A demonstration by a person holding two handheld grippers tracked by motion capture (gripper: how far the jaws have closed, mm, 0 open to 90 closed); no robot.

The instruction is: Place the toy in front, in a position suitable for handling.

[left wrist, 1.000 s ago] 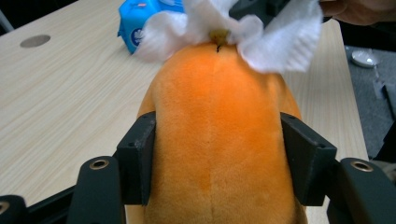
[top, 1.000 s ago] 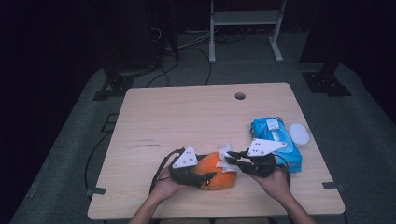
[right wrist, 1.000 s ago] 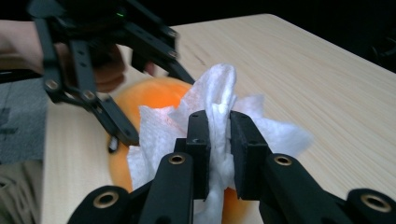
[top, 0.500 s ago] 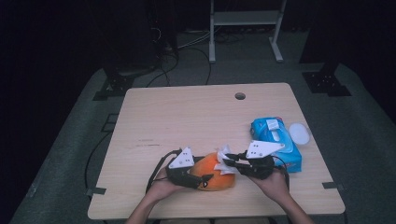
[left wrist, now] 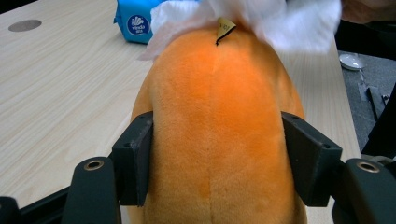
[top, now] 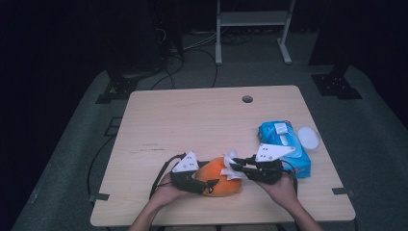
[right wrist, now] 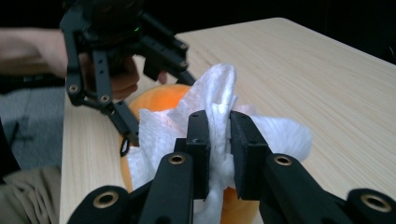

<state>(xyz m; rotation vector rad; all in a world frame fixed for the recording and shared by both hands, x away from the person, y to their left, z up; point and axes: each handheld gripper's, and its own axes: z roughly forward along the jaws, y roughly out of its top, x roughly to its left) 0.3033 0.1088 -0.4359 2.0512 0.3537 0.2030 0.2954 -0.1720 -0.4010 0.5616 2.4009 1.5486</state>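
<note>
My right tool [right wrist: 219, 154] is pinched together on a white tissue [right wrist: 215, 121], and the tissue lies on top of the orange plush toy [left wrist: 217, 135]. My left tool [left wrist: 217, 158] has its jaws on the two sides of the toy; the pads touch the fur, and the jaws have just been opening a little, so I judge the hold is light. The toy sits near the front edge of the tabletop [top: 192, 120], between my two hands. To wipe well, I think I should keep the left side firm enough that the toy does not roll, and move the tissue in short strokes along the fur, with not too much pressure, because soft plush gives way and the paper can tear. Just to the right of my right hand lies a blue tissue pack [top: 284, 144], and a small white lid [top: 308, 138] beside it. The tabletop is light wood with a round hole [top: 247, 99] at the far side; the room around is dark, with cables on the grey floor
</note>
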